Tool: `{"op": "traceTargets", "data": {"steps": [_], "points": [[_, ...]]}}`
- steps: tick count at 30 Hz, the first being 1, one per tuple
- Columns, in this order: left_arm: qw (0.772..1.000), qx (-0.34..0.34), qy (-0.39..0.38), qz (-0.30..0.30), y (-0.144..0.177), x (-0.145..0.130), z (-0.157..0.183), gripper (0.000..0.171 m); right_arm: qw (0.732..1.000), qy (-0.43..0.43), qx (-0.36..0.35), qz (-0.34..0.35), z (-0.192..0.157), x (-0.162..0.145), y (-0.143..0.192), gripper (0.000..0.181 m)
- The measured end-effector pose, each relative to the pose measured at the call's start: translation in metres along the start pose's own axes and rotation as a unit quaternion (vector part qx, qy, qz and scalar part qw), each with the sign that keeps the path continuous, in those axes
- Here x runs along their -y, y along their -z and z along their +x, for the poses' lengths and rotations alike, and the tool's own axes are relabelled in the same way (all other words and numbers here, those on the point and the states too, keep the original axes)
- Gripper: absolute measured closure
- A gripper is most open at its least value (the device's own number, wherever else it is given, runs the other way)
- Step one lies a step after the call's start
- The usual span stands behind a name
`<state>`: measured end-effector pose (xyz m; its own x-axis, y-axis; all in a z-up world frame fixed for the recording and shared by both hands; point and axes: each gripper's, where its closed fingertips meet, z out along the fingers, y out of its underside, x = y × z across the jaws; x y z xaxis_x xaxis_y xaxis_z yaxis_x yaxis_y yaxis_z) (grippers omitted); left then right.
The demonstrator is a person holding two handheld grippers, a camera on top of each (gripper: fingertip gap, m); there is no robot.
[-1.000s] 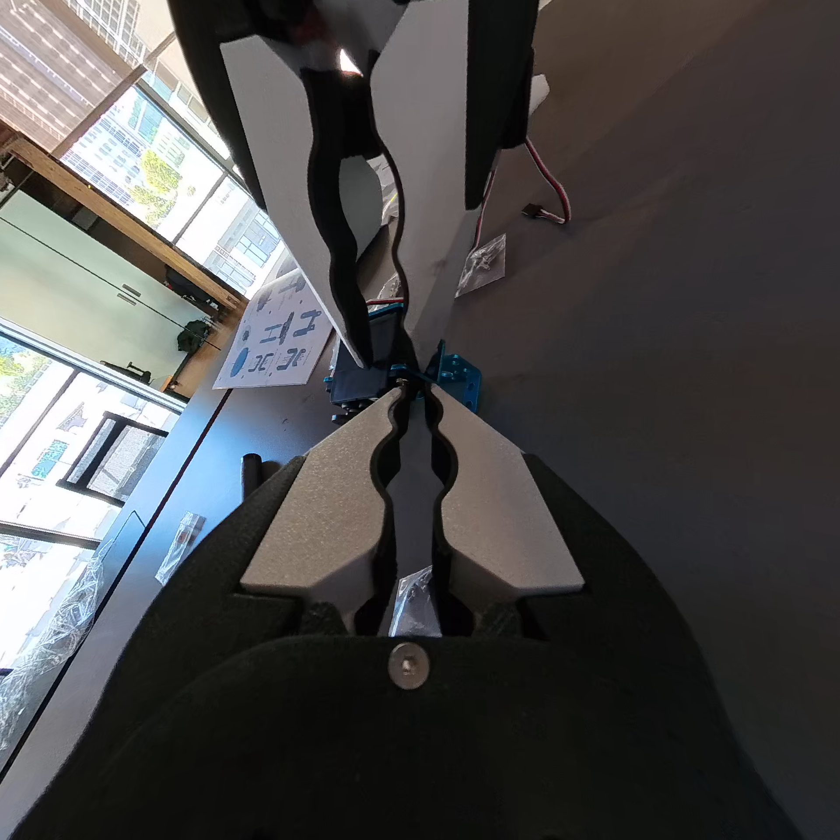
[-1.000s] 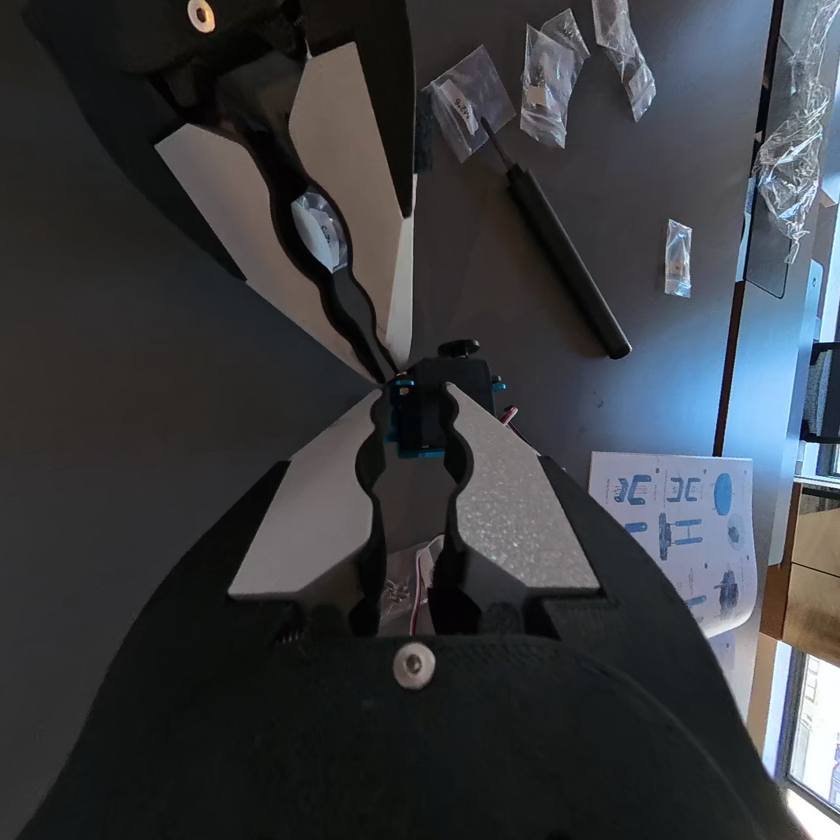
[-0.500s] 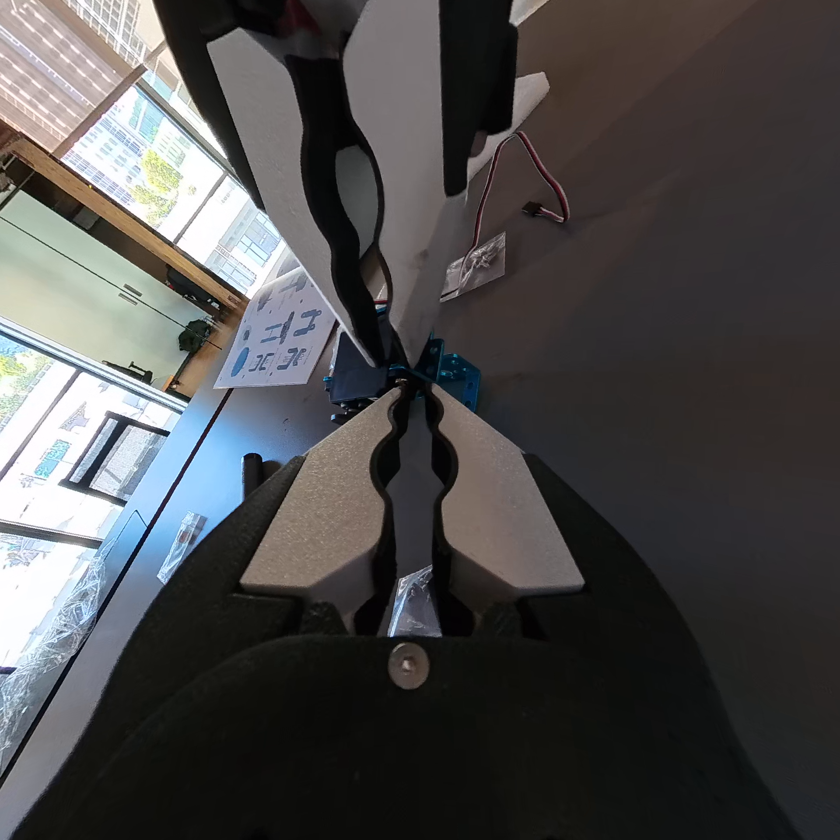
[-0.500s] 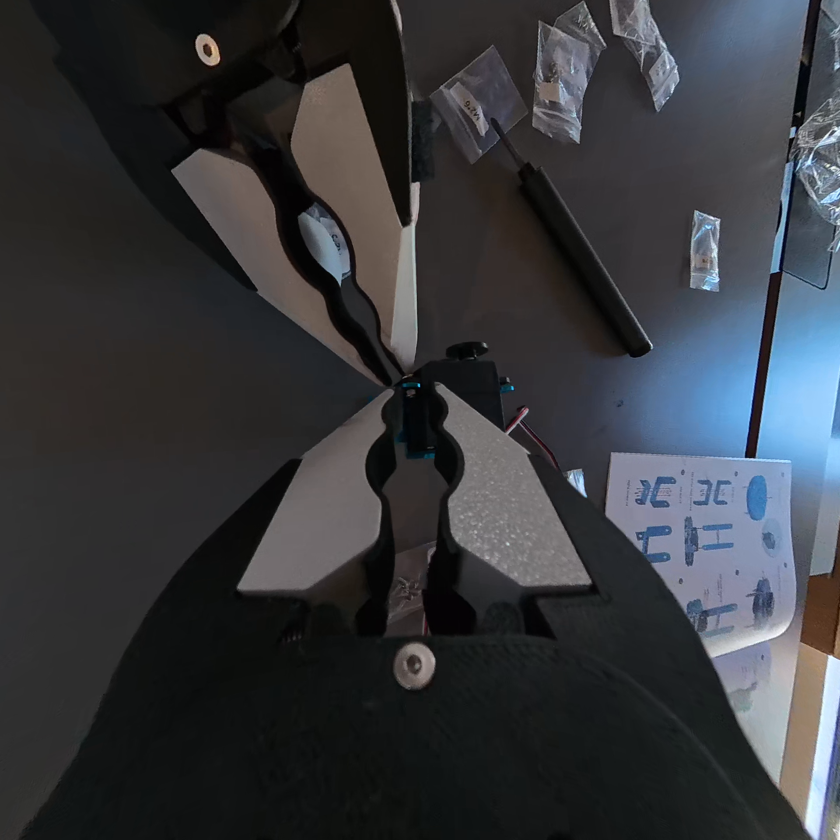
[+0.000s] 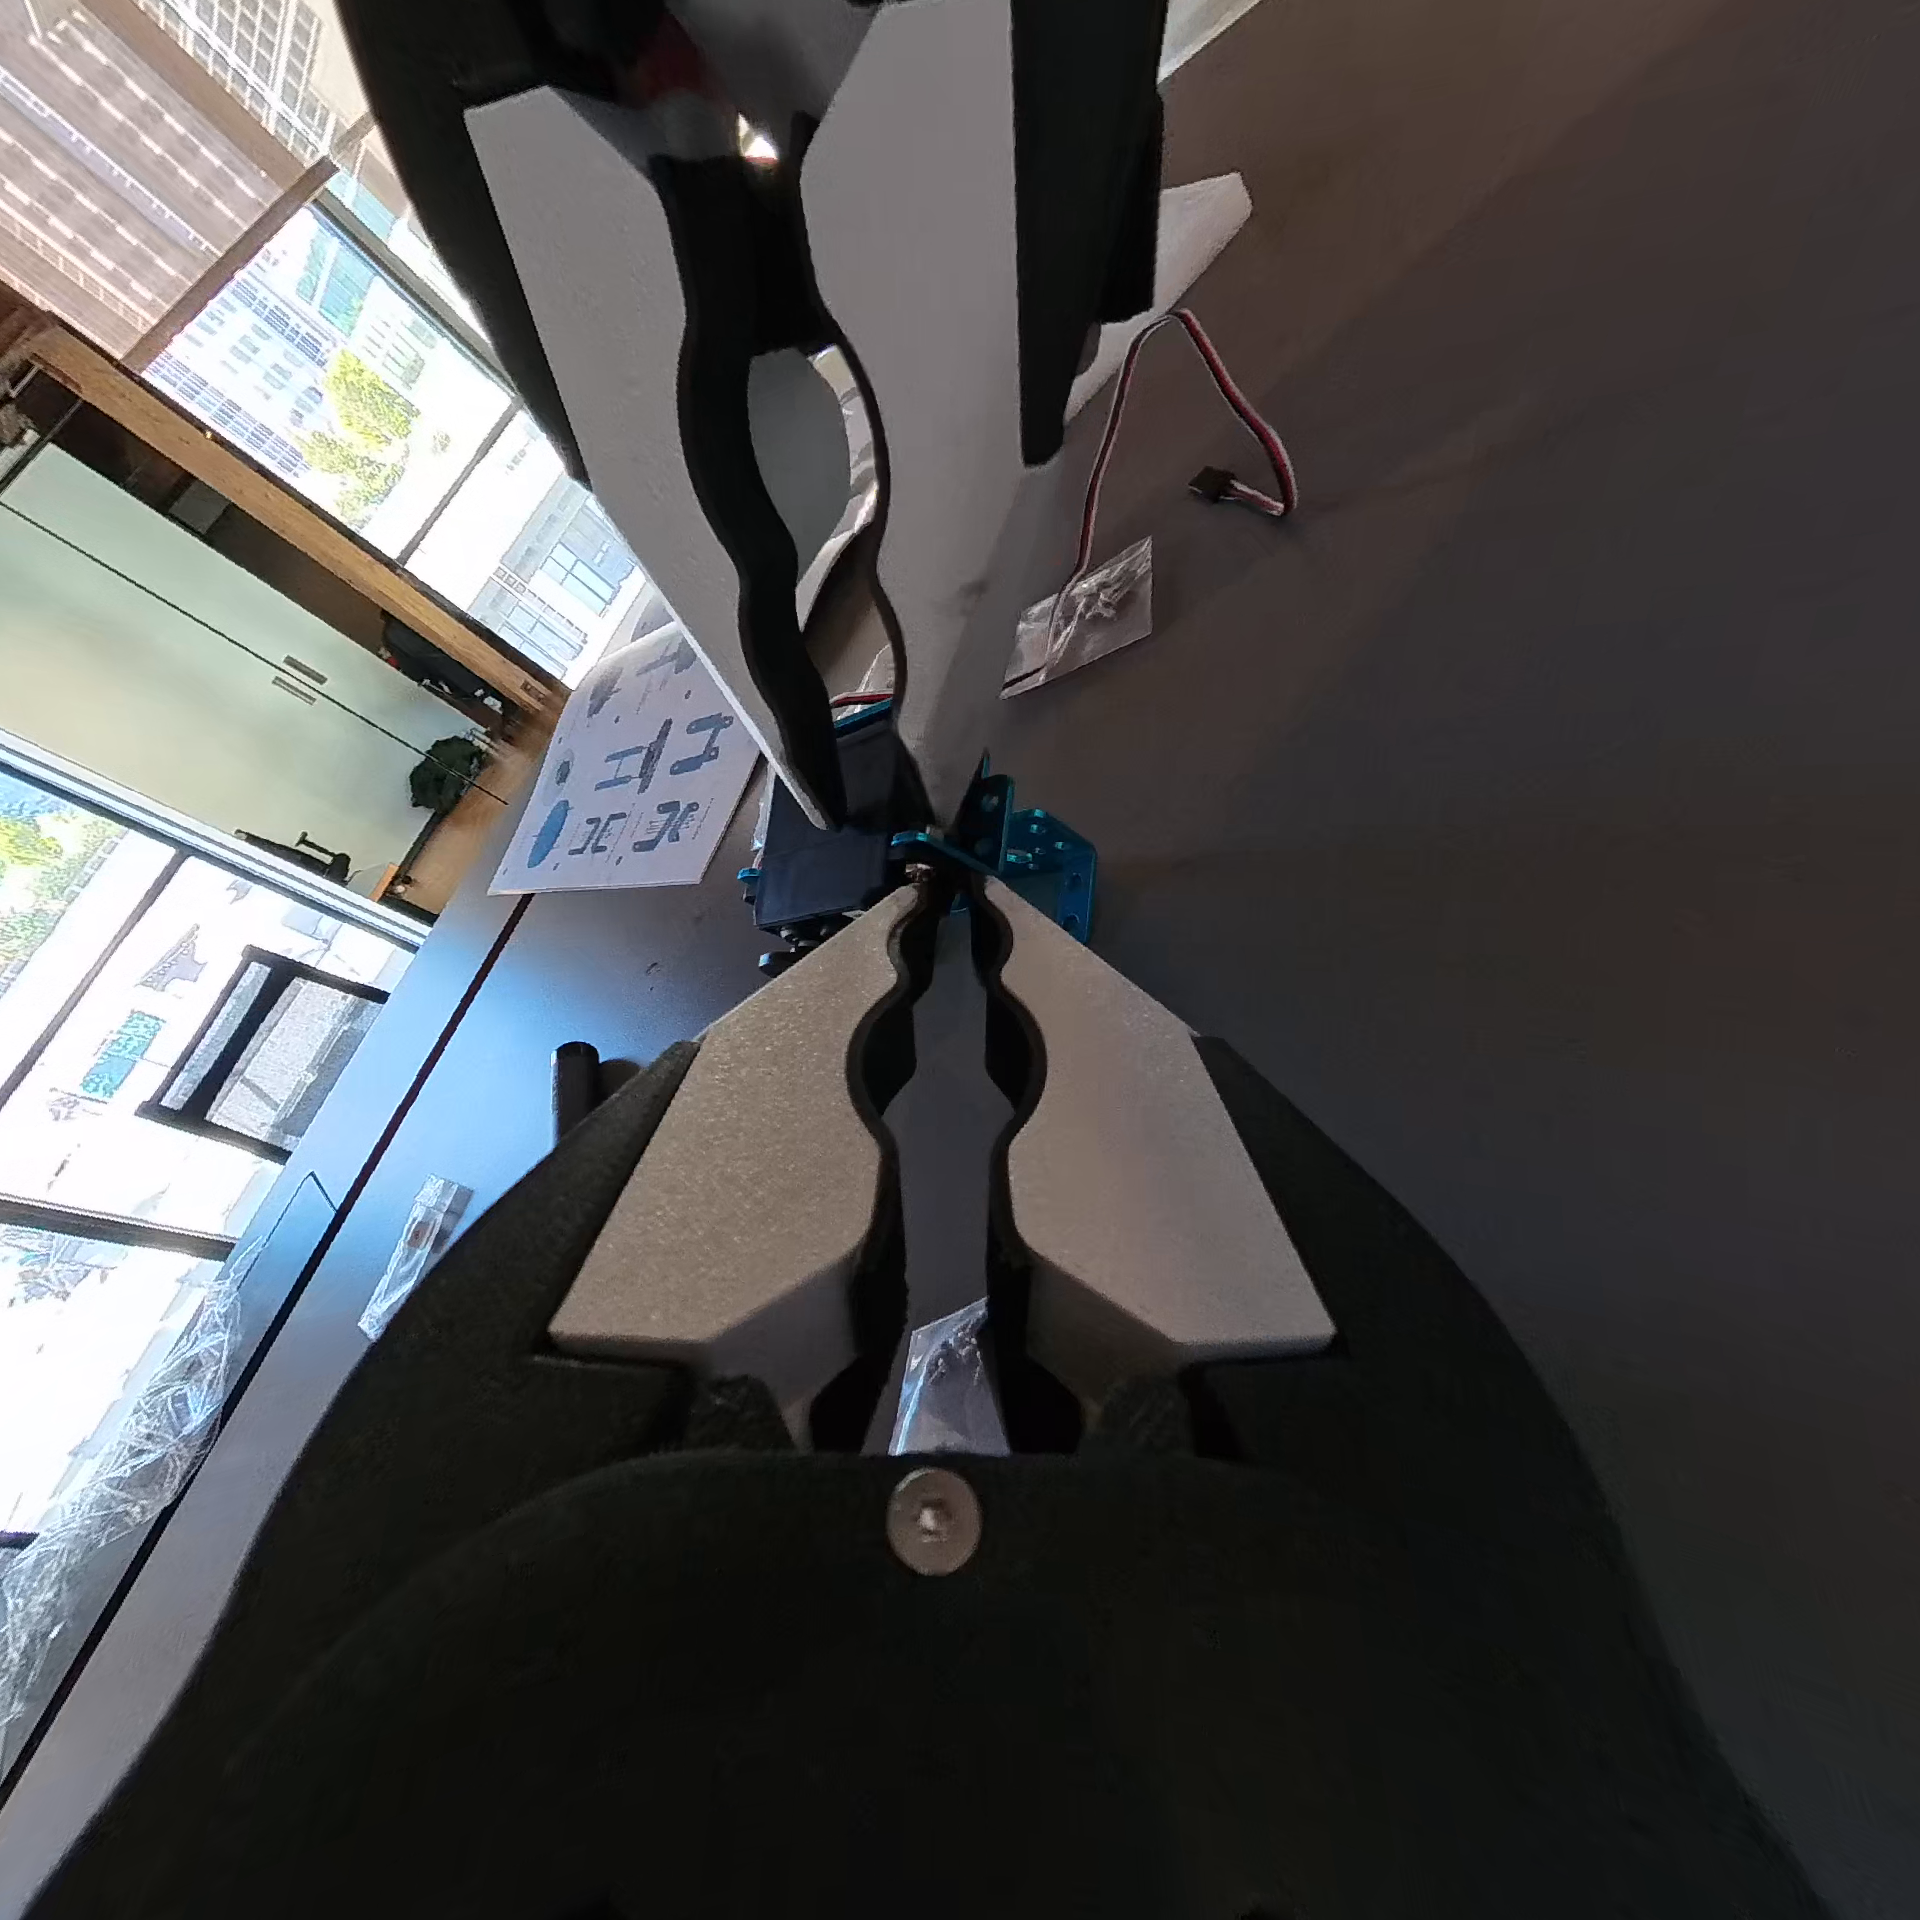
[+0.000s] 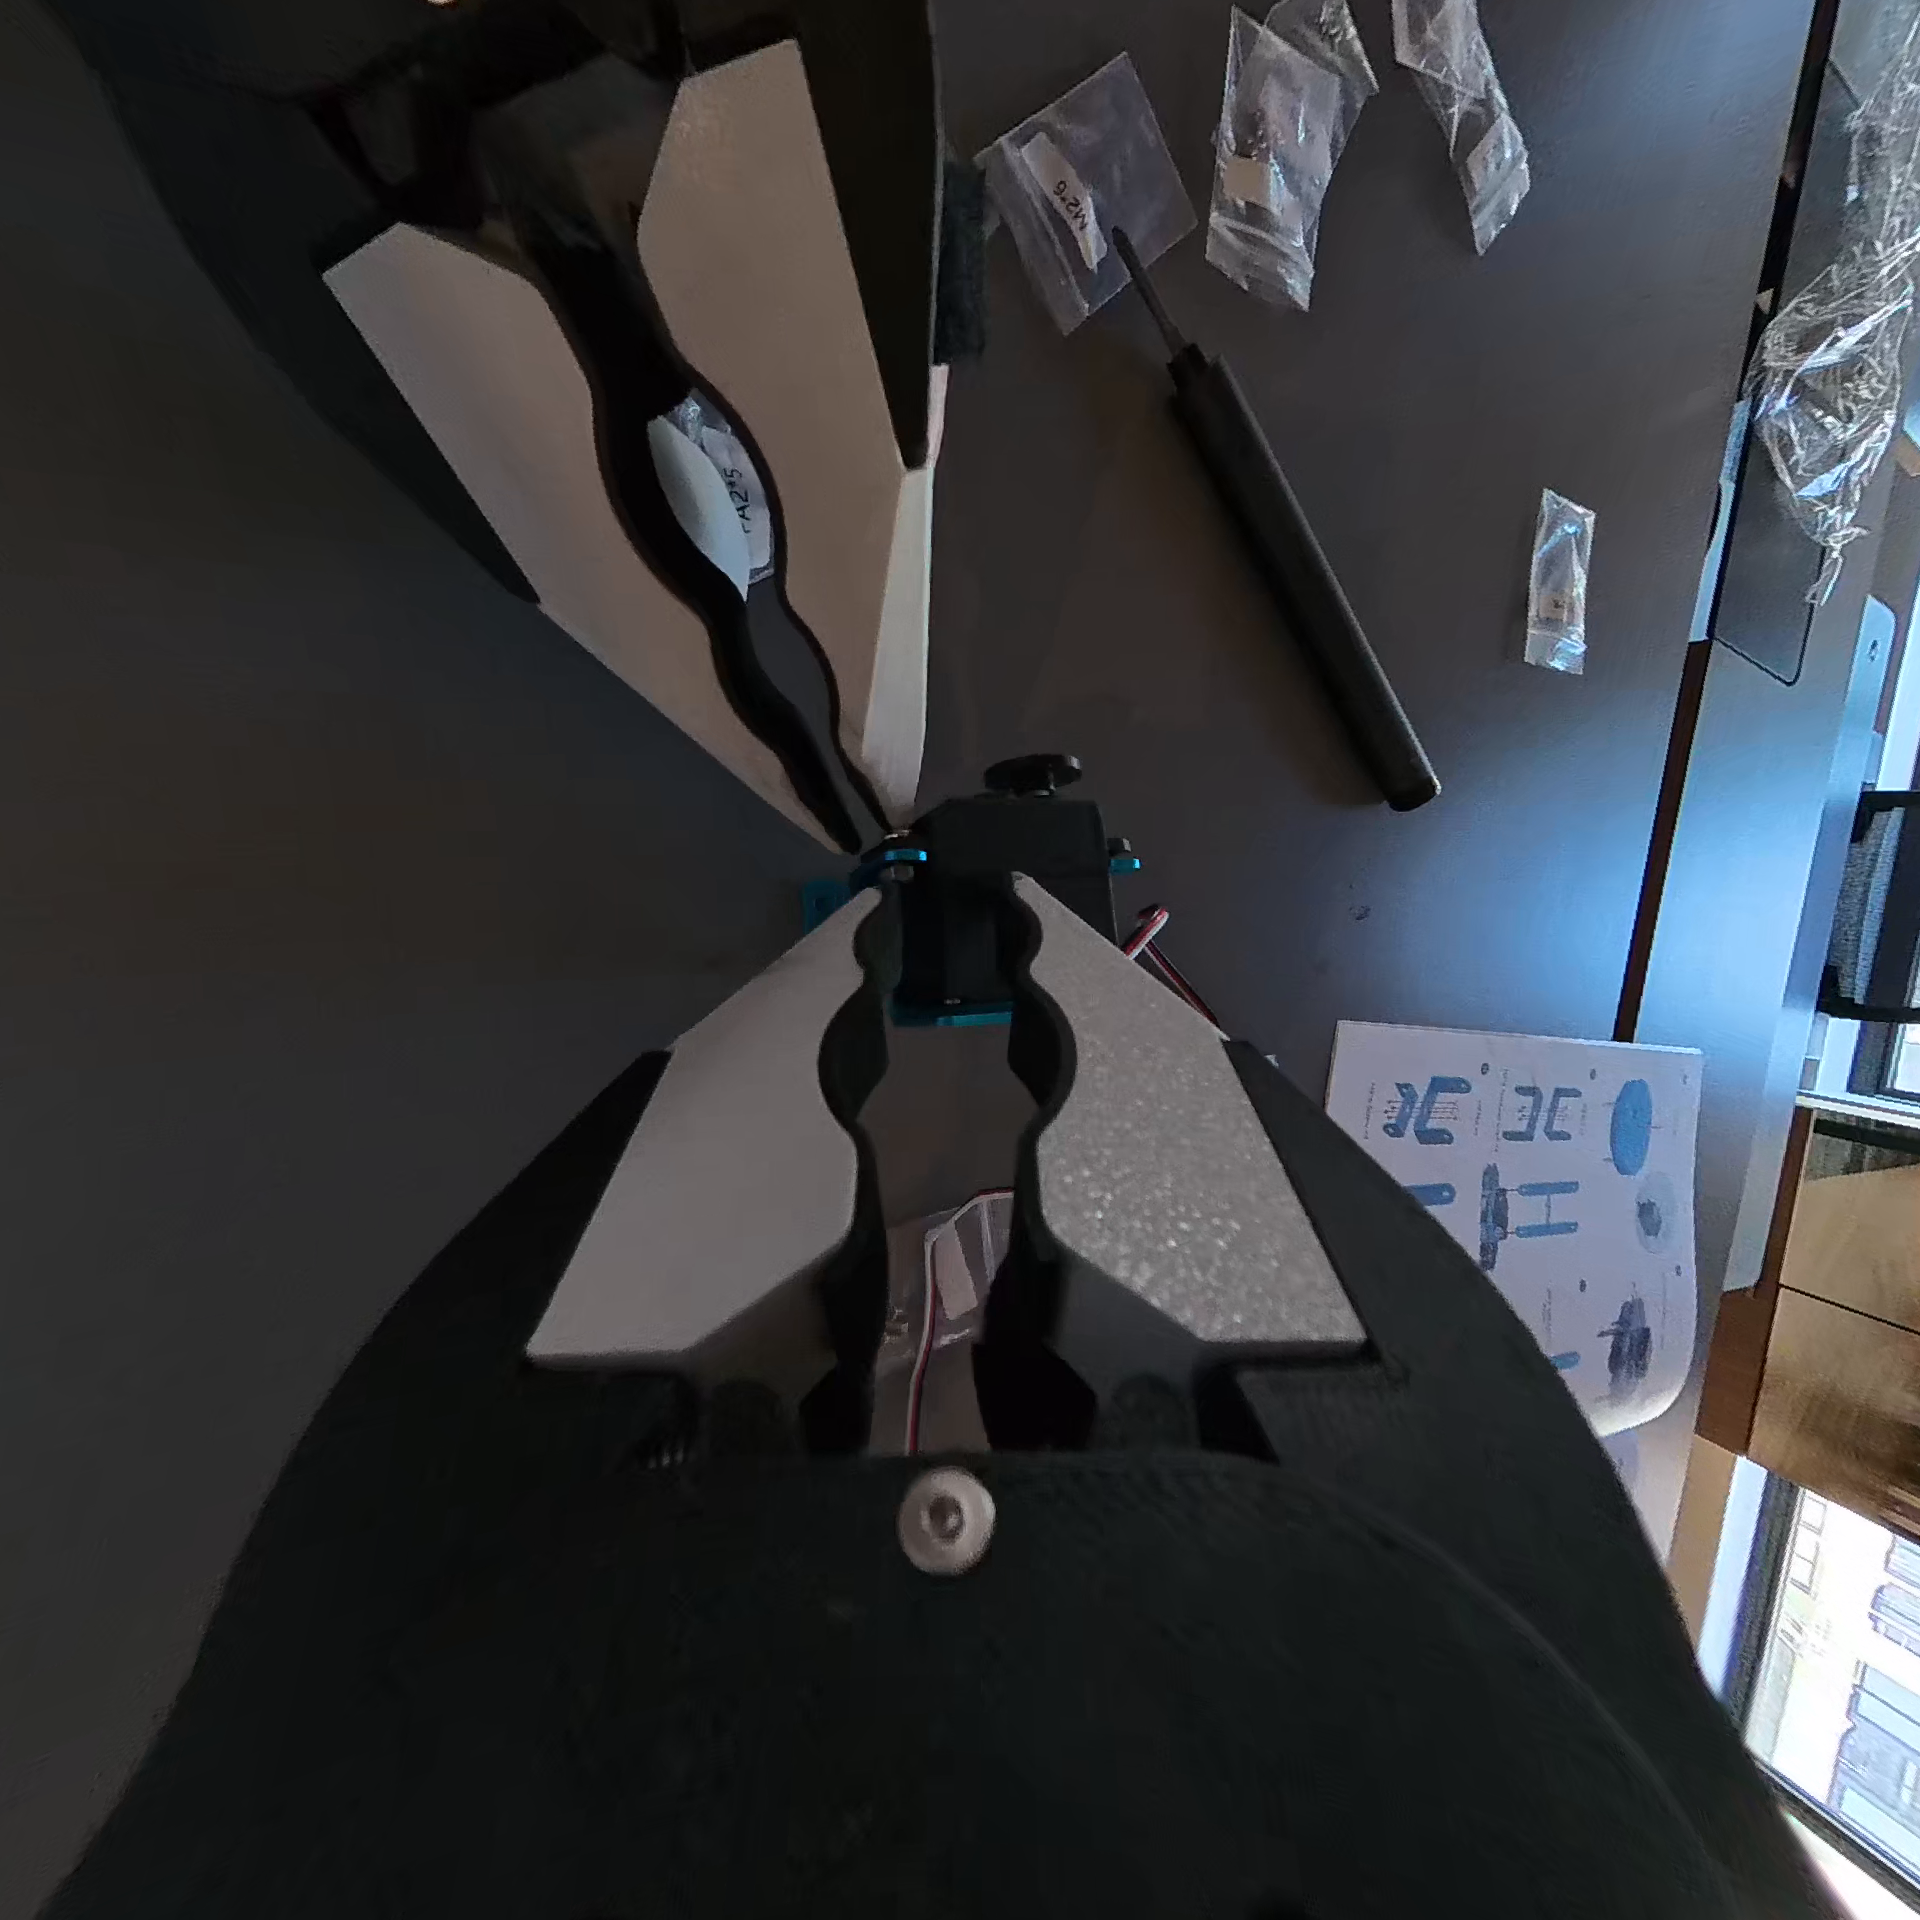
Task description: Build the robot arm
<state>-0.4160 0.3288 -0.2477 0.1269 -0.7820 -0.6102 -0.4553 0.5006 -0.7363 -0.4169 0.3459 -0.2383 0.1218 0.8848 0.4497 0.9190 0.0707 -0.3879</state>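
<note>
Compared with a second ago, the right gripper [image 6: 945, 904] has closed in on the servo [image 6: 1013, 831], its fingers now clamped on the black body above the blue bracket [image 6: 951, 1013]. Left gripper [image 5: 945, 894] is pinched nearly closed on a small screw or tab at the bracket's [image 5: 1039, 847] edge, tip to tip with the right gripper [image 5: 883, 800]. Servo and bracket sit on the dark table [image 6: 312, 831]. A screwdriver [image 6: 1299, 582], parts bags [image 6: 1091, 187] and an instruction sheet [image 6: 1527, 1195] lie nearby; the wire [image 5: 1195, 416] trails off.
</note>
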Motion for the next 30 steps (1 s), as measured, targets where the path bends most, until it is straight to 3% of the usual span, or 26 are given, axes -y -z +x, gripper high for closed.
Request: {"op": "traceTargets", "data": {"steps": [10,16,21,25,30], "points": [[1.000,0.000,0.001,0.001,0.0003,-0.0001,0.0000,0.167,1.000,-0.011,0.018,-0.006,-0.0029,0.0008,0.0004,0.157],[1.000,0.000,0.001,0.001,0.0006,-0.0006,-0.0001,0.167,1.000,-0.022,0.020,-0.003,-0.0033,0.0028,0.0008,0.164],[1.000,-0.001,0.000,0.001,0.0009,-0.0002,0.0006,0.167,0.999,-0.030,0.037,0.007,-0.0040,0.0053,0.0042,0.181],[1.000,-0.002,0.000,0.001,0.0012,-0.0007,0.0008,0.167,1.000,-0.014,0.025,-0.005,-0.0019,0.0000,0.0030,0.155],[1.000,-0.002,0.000,0.000,0.0013,-0.0012,0.0009,0.167,1.000,-0.012,0.021,-0.004,-0.0030,0.0003,-0.0002,0.151]]}}
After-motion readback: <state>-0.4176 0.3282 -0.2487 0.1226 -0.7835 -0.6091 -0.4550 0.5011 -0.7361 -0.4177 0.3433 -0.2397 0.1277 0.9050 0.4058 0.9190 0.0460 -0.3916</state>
